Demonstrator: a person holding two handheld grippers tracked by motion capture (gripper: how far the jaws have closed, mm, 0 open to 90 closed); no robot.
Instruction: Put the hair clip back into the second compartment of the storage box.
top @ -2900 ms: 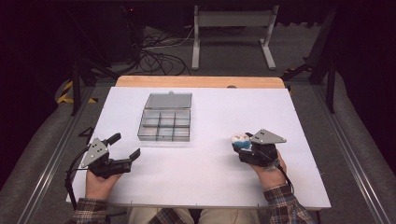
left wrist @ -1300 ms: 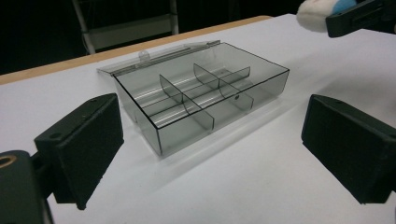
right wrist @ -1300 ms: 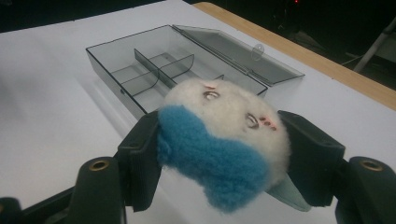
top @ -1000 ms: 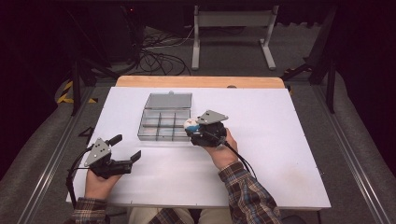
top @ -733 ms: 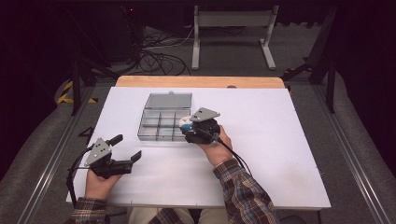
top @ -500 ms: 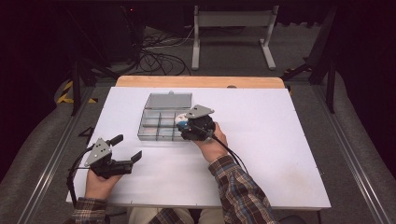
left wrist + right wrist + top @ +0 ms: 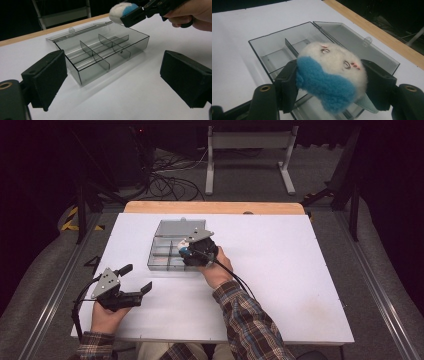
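Note:
A clear grey compartment box [image 7: 167,251] lies open on the white table, its lid [image 7: 352,37] folded flat behind it and its dividers [image 7: 100,50] bare. My right gripper [image 7: 189,251] hovers over the box's right side, shut on a small white and blue plush toy [image 7: 329,72]. The plush toy [image 7: 122,10] also appears at the top of the left gripper view, above the box's far right corner. My left gripper [image 7: 137,281] rests near the table's front left, open, with nothing between its pads [image 7: 47,75]; it points toward the box [image 7: 100,52].
The white table top [image 7: 300,270] has a wooden strip [image 7: 215,207] along its far edge. A metal stand [image 7: 247,150] and cables [image 7: 170,175] lie on the floor beyond. Bare table stretches to the right of the box.
My right gripper has carried the plush toy from the table's right side leftward and away, reaching over the box. The left gripper has stayed put.

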